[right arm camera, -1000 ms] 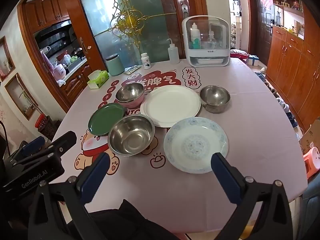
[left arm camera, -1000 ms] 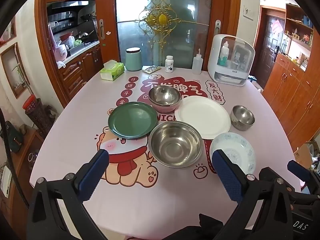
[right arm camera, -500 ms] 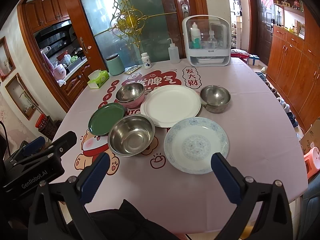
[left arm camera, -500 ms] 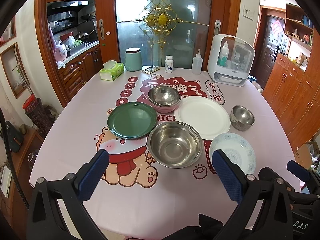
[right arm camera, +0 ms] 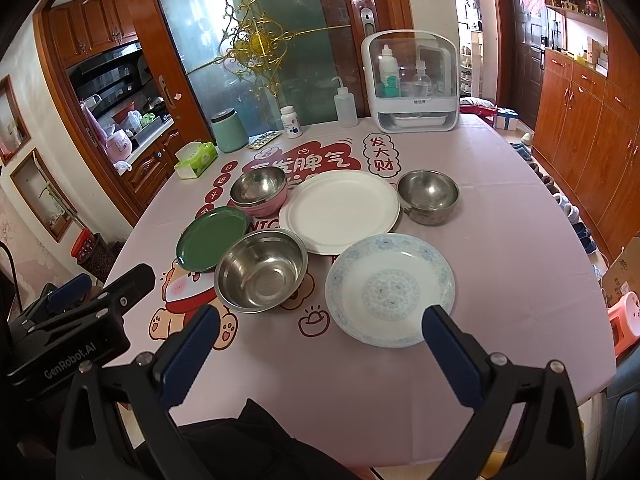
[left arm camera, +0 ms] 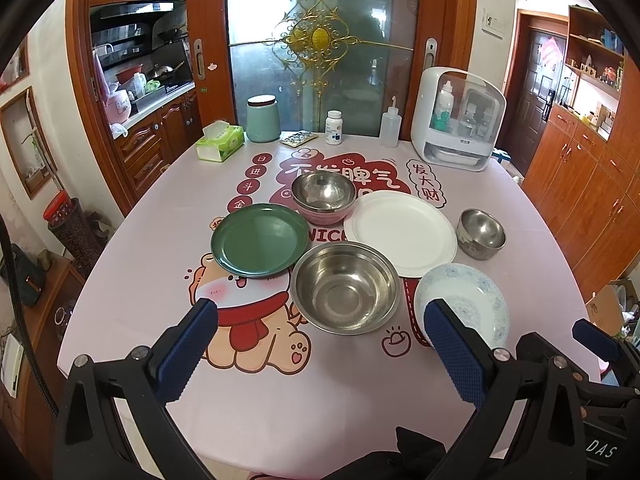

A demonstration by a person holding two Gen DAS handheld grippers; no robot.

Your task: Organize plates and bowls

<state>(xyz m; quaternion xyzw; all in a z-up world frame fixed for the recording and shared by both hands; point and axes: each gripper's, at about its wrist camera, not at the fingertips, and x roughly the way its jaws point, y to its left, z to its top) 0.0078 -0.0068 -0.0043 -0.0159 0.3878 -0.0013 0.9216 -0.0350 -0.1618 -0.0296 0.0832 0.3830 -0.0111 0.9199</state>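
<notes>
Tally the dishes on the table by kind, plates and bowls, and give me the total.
Plates: 3 (green plate, white plate, blue-patterned plate)
Bowls: 3 (big steel bowl, small steel bowl, pink-sided bowl)
Total: 6

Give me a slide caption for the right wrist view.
Open right gripper above a patterned plate, with bowls and plates unstacked.
</notes>
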